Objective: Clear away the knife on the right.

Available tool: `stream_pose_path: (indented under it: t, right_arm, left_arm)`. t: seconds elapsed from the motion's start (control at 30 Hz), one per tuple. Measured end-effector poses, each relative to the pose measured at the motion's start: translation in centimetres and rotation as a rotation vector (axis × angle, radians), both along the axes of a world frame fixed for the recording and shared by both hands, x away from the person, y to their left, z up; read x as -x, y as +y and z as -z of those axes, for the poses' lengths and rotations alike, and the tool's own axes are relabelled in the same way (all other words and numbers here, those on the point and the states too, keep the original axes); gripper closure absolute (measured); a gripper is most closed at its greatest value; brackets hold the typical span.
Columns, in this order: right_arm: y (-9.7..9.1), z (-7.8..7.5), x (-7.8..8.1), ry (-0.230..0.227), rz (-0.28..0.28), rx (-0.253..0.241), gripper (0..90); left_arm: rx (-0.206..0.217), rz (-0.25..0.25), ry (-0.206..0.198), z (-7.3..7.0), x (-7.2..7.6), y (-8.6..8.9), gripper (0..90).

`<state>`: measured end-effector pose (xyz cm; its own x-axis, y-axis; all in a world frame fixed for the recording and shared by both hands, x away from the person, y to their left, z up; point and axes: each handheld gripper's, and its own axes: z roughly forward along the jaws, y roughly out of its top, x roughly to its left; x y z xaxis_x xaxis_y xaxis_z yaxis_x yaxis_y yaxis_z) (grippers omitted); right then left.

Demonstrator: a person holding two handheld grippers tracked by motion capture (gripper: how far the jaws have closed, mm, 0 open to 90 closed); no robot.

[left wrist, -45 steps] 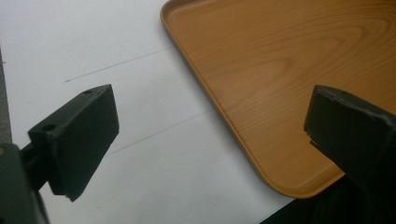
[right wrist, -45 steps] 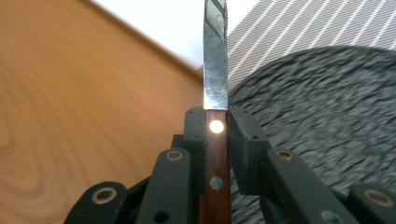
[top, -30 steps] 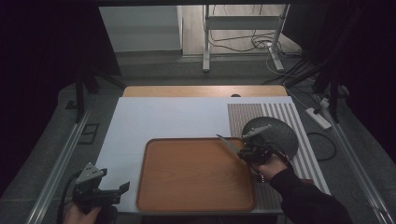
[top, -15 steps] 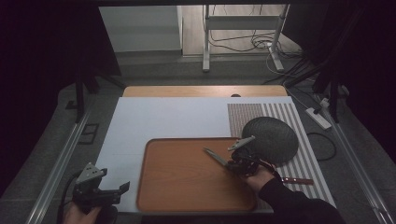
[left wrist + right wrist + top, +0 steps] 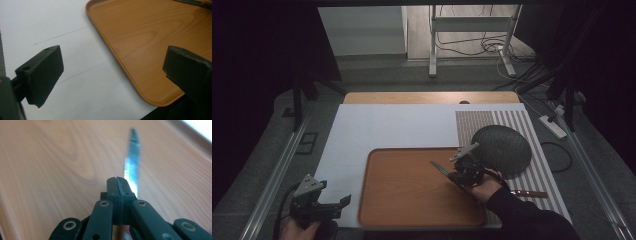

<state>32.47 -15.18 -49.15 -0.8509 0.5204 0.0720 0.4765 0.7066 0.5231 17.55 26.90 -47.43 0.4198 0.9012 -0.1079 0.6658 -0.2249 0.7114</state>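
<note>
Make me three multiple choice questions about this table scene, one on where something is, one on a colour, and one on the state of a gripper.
1. Where is the knife blade?
A. over the wooden tray
B. on the floor
C. under the dark bowl

2. What colour is the tray?
A. blue
B. orange-brown
C. green

3. How do the jaws of the left gripper stand?
A. clamped on a spoon
C. wide apart with nothing between them
B. clamped on the tray rim

Answers: 1 A, the right gripper view shows the blade above wood grain, held by the right gripper. 2 B, the high view shows warm wood. 3 C, the left gripper view shows a bare gap between the jaws.
</note>
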Motion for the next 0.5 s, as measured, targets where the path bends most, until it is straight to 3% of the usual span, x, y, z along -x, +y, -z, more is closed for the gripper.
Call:
stream_pose_path:
  t: [0.17,0.5]
  right_arm:
    - [1.5,1.5,-0.6,-0.010,-0.036,0.080,89.1]
    - [-2.3,1.5,-1.6,0.012,0.097,0.078,89.1]
  left_arm:
    - [-0.001,0.000,0.000,0.0,0.0,0.0,4.1]
    - [-0.004,0.005,-0.004,0.0,0.1,0.0,4.0]
